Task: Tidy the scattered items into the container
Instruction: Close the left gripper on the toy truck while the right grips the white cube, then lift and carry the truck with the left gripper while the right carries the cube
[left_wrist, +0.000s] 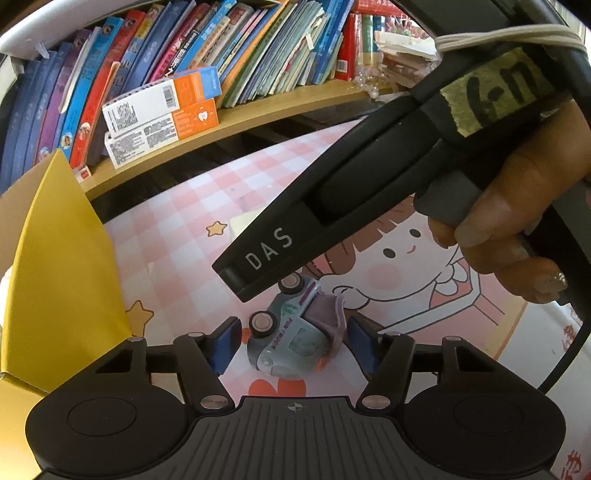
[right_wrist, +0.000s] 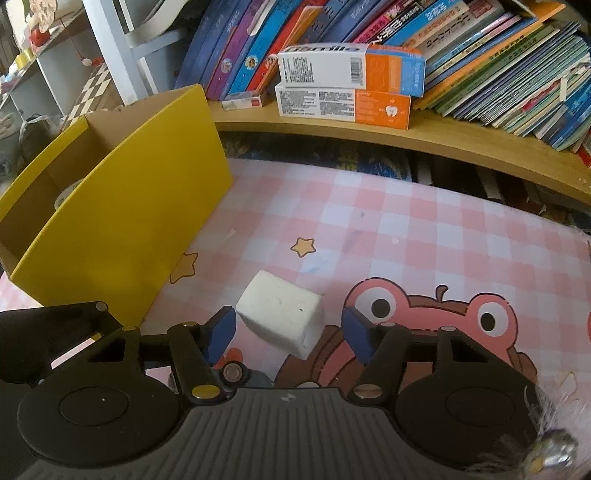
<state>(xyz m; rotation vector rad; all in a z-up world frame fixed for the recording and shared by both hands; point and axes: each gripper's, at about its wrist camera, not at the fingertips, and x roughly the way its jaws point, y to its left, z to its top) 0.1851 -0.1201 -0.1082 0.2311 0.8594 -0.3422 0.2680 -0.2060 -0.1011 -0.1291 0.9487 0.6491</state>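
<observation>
A: Where's the toy car (left_wrist: 291, 339)?
B: Lying tipped on its side on the bench (left_wrist: 192, 236), on the pink checked mat, wheels facing far-left. It sits between the blue pads of the left gripper (left_wrist: 291, 341), whose fingers (left_wrist: 225, 341) are spread wide and not touching it.

A: And the white block (right_wrist: 282, 317)?
B: On the same mat, beside a frog cartoon, a corner pointing near. The right gripper (right_wrist: 288, 332) has its fingers (right_wrist: 221, 330) released too, one on each side of the block, a gap on both sides.

A: The container?
B: A yellow cardboard box (right_wrist: 125, 229), open at the top, stands at the left of the bench, near the block. In the left wrist view its yellow wall (left_wrist: 62, 266) fills the left edge.

A: Anything else?
B: In the left wrist view the right gripper's black body, marked "DAS", crosses above the car, held by a hand (left_wrist: 517, 221). Far behind, a wooden shelf (right_wrist: 424, 138) carries leaning books (right_wrist: 498, 55) and two stacked orange-and-white cartons (right_wrist: 347, 85).
</observation>
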